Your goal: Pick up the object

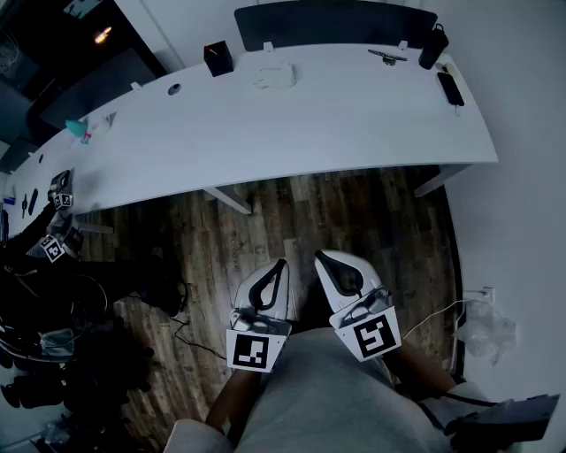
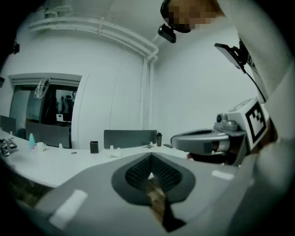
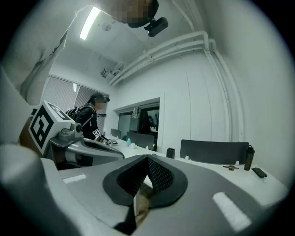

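Observation:
Both grippers hang close to my body over the wooden floor, well short of the white table [image 1: 292, 133]. My left gripper [image 1: 282, 264] is shut with nothing in it, jaws pressed together in the left gripper view [image 2: 151, 171]. Beside it, my right gripper [image 1: 319, 257] is also shut and empty [image 3: 146, 179]. On the table's far side lie a white object [image 1: 274, 75], a black box [image 1: 217, 58], a black bottle [image 1: 432, 46], a dark phone [image 1: 449, 88] and a small dark item [image 1: 387, 57]. Neither gripper is near any of them.
A dark panel [image 1: 336, 22] stands behind the table. A teal bottle [image 1: 78, 128] sits at its left end. Another person in dark clothes [image 3: 87, 115] holds marker cubes [image 1: 60, 200] at the left. Cables [image 1: 190, 332] lie on the floor, a white bag [image 1: 486, 327] at the right.

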